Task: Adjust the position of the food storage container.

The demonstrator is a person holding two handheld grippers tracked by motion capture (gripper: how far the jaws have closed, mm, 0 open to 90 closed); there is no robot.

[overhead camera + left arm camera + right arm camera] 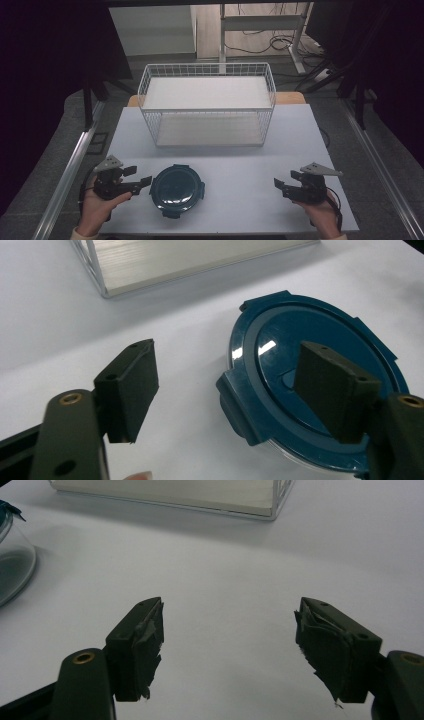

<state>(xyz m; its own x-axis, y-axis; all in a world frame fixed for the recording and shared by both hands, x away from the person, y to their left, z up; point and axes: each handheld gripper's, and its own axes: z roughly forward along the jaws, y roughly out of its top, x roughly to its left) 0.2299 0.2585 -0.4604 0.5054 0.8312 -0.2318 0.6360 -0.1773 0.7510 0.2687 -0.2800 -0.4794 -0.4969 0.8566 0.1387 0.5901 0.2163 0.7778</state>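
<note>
Container (177, 191), round with a dark blue clip lid, sits untouched on the tabletop (240, 150) near its front edge, well short of the wire basket (207, 102). Left hand-held gripper (140, 183) hovers just beside it, jaws spread, nothing gripped. Right hand-held gripper (279, 185) waits well apart, jaws also spread and empty. Judgement: work barely begun; grasp and any move remain.

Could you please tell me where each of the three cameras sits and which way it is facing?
High view: above the person's side, facing forward and down on the table; both hands, both grippers show.
Left gripper view: rides the left gripper, facing the blue-lidded container; its open fingers show.
Right gripper view: rides the right gripper, facing bare tabletop; open fingers show.
All share the wire basket.
</note>
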